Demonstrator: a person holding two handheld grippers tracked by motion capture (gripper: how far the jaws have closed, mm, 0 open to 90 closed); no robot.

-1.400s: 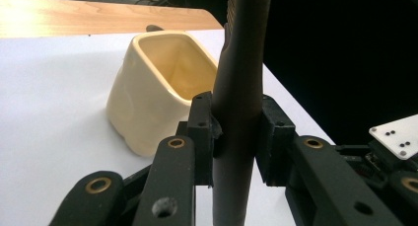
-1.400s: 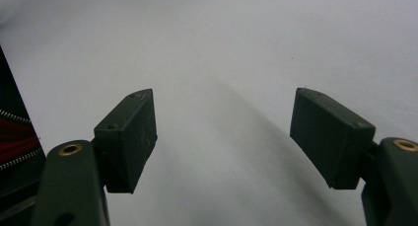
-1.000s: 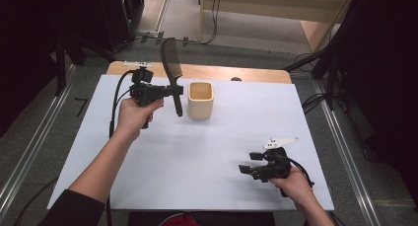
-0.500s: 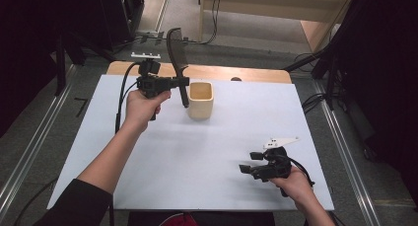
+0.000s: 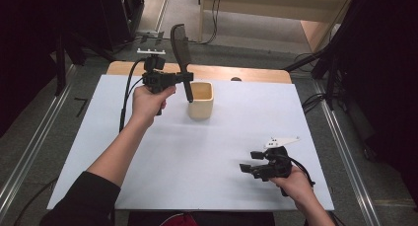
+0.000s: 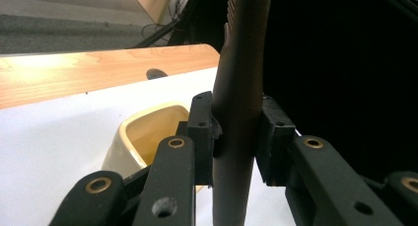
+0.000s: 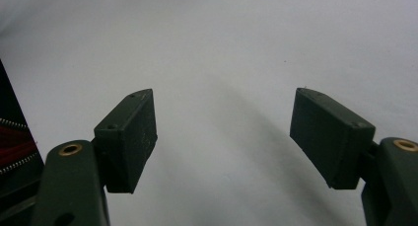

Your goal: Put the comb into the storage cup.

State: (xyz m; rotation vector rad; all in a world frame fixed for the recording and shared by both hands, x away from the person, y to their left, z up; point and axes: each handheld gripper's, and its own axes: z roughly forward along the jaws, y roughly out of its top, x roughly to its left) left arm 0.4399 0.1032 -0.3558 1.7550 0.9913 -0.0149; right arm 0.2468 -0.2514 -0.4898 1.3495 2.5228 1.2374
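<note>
A black comb (image 5: 181, 51) stands nearly upright, toothed end up, with my left gripper (image 5: 186, 78) shut on its handle. Its lower end hangs at the left rim of a beige square cup (image 5: 201, 103) on the white table sheet (image 5: 222, 137). In the left gripper view the comb handle (image 6: 244, 63) is pinched between both pads, and the cup (image 6: 148, 132) sits behind and to the left, its inside bare. My right gripper (image 5: 245, 169) rests low at the front right, jaws pointing left. It stands open (image 7: 224, 132) over bare white sheet, with nothing between the pads.
A wooden table edge (image 5: 246, 74) runs behind the white sheet, with a small dark spot (image 5: 235, 79) near it. Metal rails (image 5: 34, 152) flank the table on both sides. Cables and dark stands lie on the floor beyond.
My left hand has carried the comb to the right and a little farther away, bringing its lower end up to the cup's left rim. The right gripper has stayed put.
</note>
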